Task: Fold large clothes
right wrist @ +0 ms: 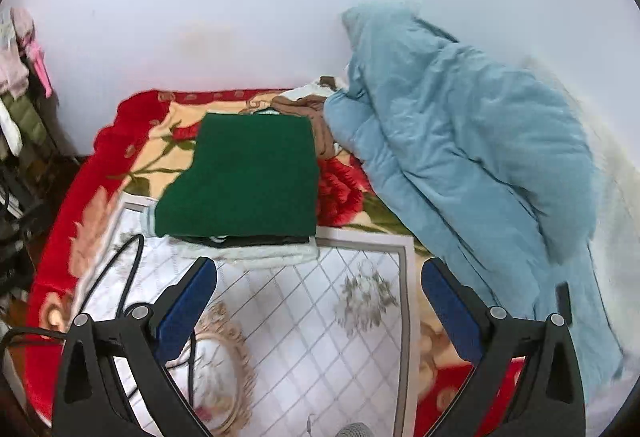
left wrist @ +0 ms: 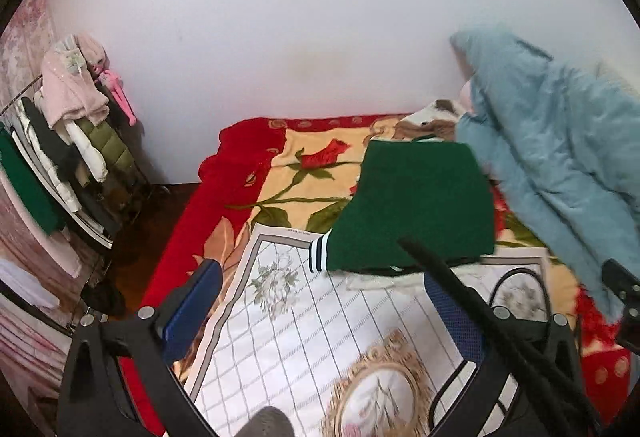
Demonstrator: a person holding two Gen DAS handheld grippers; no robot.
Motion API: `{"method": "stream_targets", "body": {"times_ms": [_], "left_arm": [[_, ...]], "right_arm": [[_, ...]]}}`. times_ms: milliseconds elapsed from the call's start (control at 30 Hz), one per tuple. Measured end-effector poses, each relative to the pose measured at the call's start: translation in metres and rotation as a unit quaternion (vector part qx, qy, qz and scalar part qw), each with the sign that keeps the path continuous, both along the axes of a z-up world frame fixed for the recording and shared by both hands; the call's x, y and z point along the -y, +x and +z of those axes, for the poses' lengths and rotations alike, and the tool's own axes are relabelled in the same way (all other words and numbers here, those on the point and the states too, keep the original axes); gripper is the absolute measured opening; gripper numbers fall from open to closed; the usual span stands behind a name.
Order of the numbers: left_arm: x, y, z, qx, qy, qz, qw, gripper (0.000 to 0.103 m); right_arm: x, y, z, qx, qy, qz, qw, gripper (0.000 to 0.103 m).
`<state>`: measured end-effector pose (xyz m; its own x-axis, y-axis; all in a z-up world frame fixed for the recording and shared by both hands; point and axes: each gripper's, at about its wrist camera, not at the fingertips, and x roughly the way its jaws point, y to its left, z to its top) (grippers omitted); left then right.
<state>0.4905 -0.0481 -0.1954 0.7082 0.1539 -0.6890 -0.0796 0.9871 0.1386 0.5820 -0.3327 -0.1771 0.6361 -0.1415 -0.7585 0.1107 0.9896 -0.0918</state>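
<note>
A folded dark green garment [left wrist: 412, 205] [right wrist: 248, 173] lies on the bed, topping a small stack with a white piece under it. One striped cuff [left wrist: 318, 252] sticks out at its left. My left gripper [left wrist: 320, 301] hangs above the white patterned mat [left wrist: 304, 333], open, nothing between its blue pads. My right gripper [right wrist: 320, 293] is also open and empty, raised over the same mat [right wrist: 320, 317] in front of the green stack. A big light blue padded coat [left wrist: 560, 157] [right wrist: 472, 165] lies crumpled to the right.
The bed carries a red and cream rose blanket [left wrist: 240, 173] [right wrist: 104, 173] against a white wall. A clothes rack [left wrist: 72, 141] with several hanging garments stands at the left. A black cable [right wrist: 128, 277] trails across the mat. Brown and white clothes [right wrist: 308, 105] lie behind the stack.
</note>
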Motion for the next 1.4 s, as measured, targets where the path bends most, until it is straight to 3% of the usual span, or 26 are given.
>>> {"method": "stream_targets", "body": {"times_ms": [233,567,900,1400], "left_arm": [[-0.006,-0.087,0.081,0.013,-0.035,0.012,0.9992,0.103],[-0.003,-0.159,0.142,0.007,-0.044,0.014,0.9989,0.103],[0.000,-0.190,0.160,-0.007,-0.052,0.010,0.9986,0.103],[-0.001,-0.204,0.173,0.016,-0.062,0.018,0.9978,0.103]], "right_arm": [[-0.012,-0.111,0.114,0.036,-0.004,-0.001,0.999,0.103],[-0.011,-0.226,0.202,0.075,0.001,0.003,0.997,0.103],[-0.006,-0.274,0.241,0.090,0.004,-0.001,0.996,0.103],[0.000,-0.282,0.254,0.100,0.011,0.010,0.995,0.103]]}}
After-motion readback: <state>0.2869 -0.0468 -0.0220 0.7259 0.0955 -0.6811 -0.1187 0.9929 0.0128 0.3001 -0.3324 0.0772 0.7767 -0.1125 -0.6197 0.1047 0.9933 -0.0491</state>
